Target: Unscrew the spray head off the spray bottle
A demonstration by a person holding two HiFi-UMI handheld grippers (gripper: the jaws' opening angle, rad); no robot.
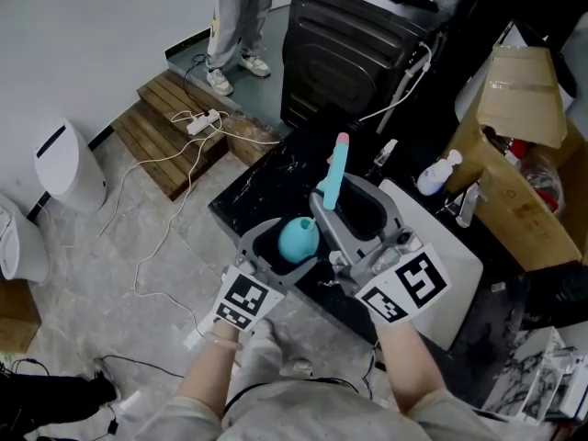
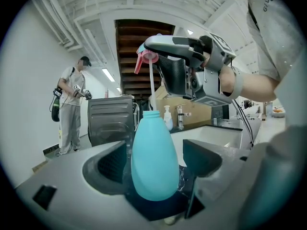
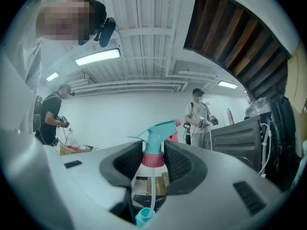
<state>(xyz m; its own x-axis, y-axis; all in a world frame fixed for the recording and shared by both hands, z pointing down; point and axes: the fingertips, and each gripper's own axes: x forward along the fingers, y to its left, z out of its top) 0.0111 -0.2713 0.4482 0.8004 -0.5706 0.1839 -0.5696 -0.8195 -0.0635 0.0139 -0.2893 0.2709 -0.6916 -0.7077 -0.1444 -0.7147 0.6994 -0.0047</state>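
Left tool (image 2: 154, 186) clamped on the teal bottle (image 2: 153, 159) at its fat lower body. Bottle upright, held in the air over the near edge of the black bench (image 1: 262, 186). Neck (image 2: 152, 114) open, no cap on it.

Right tool (image 3: 154, 157) at a narrow gap, pads gripping the pink collar (image 3: 154, 160) of the spray head (image 3: 158, 131). Teal trigger part sticks out above the jaws, pink nozzle tip pointing away.

Head is already off the thread and sits well above the bottle. In the left gripper view there is clear air between collar and neck, bridged only by the white dip tube (image 2: 152, 83). The tube hangs straight down, with its lower end at the mouth of the neck. Can't tell whether the tip is inside or just over it.

In the head view the two tools sit side by side, the right one higher.

Background: dark washing machine (image 1: 354, 44) behind the bench, white sink (image 1: 455, 255) to the right, a person (image 2: 72, 107) standing beside the machine.
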